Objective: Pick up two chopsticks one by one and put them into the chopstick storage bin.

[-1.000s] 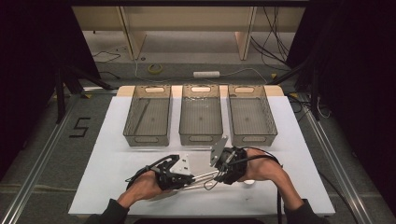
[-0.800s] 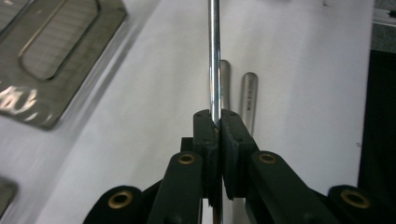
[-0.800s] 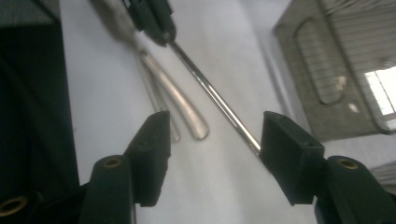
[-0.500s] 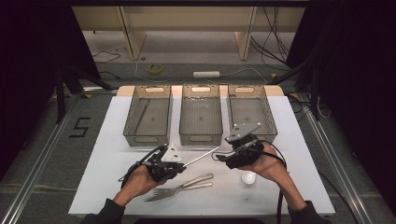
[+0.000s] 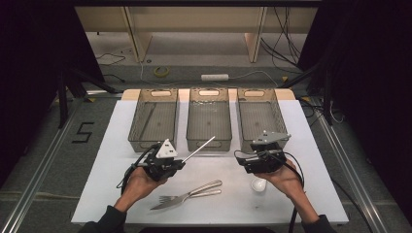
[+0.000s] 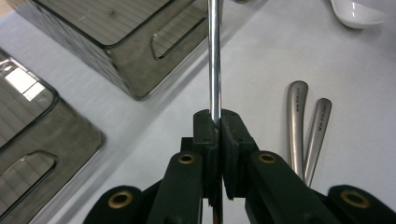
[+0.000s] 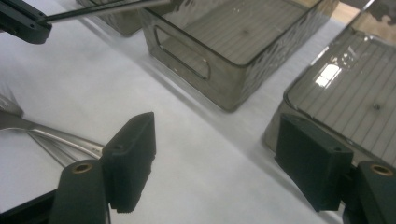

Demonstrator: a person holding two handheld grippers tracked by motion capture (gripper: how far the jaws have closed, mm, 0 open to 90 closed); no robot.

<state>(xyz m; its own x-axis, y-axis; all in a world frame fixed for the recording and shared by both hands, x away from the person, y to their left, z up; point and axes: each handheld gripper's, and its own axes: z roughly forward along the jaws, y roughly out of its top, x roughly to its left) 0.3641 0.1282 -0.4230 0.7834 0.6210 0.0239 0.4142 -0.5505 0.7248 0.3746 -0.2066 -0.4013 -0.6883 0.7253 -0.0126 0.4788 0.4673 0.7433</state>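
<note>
My left gripper (image 5: 180, 163) (image 6: 215, 119) is shut on the end of a thin metal rod (image 5: 199, 149) (image 6: 214, 56). The rod is lifted off the table and slants up and right toward the middle bin (image 5: 209, 143). The rod (image 7: 102, 10) crosses the top left of the right gripper view, near that bin's corner. My right gripper (image 5: 243, 163) (image 7: 215, 135) hovers open over the white table, with nothing between its jaws, just in front of the right bin (image 5: 260, 141). A fork and another metal utensil (image 5: 189, 193) (image 6: 297, 126) lie side by side between the hands.
Three dark see-through bins stand in a row at the back of the white table (image 5: 116, 194); the left bin (image 5: 153, 141) is nearest my left hand. A small white spoon (image 5: 259, 184) (image 6: 357, 14) lies by the right hand. Cables lie on the floor beyond the table.
Both grippers were close together over the cutlery. The left one has risen with the rod and carried it toward the bins; the right one has drawn away to the right.
</note>
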